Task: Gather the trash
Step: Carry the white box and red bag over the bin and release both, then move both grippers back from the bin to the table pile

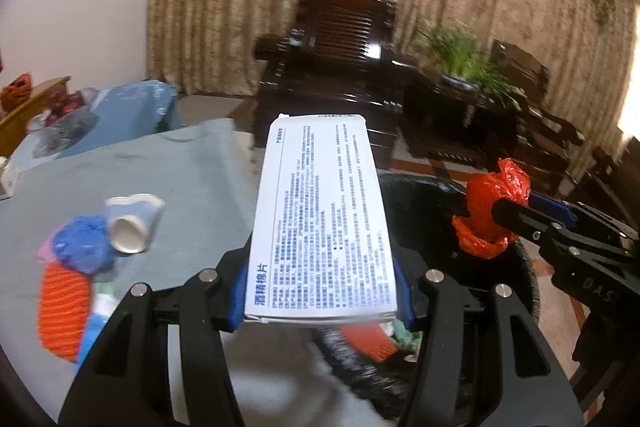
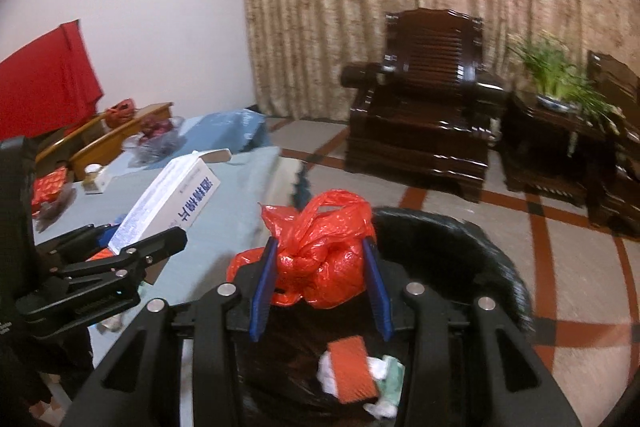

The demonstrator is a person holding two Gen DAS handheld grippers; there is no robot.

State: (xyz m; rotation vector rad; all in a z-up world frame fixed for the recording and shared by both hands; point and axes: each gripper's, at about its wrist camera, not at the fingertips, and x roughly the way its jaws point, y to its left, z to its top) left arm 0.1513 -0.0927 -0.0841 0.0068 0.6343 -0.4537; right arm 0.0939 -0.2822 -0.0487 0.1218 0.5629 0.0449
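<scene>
Room: patterned curtain [image 2: 360,7] behind, dark wooden armchair [image 2: 420,107] on striped floor.
Surface: blue-grey table cloth [image 1: 192,179], paper cup [image 1: 132,223] and scraps left on it.
Bin: black-lined trash bin [image 2: 460,239] beside table, rubbish already inside.
Box: white carton [image 1: 320,219] — light, stiff, crushable; left gripper [image 1: 320,303] clamped across its near end.
Bag: red plastic bag [image 2: 320,259] — soft, slippery; right gripper [image 2: 320,267] pinching its bunched middle, over bin.

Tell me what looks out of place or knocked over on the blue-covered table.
A paper cup lies tipped on its side on the table, open mouth toward the camera, beside a crumpled blue bag and an orange mesh piece. This is loose litter not yet collected. No spill shows around the cup, though the picture is blurred.
</scene>
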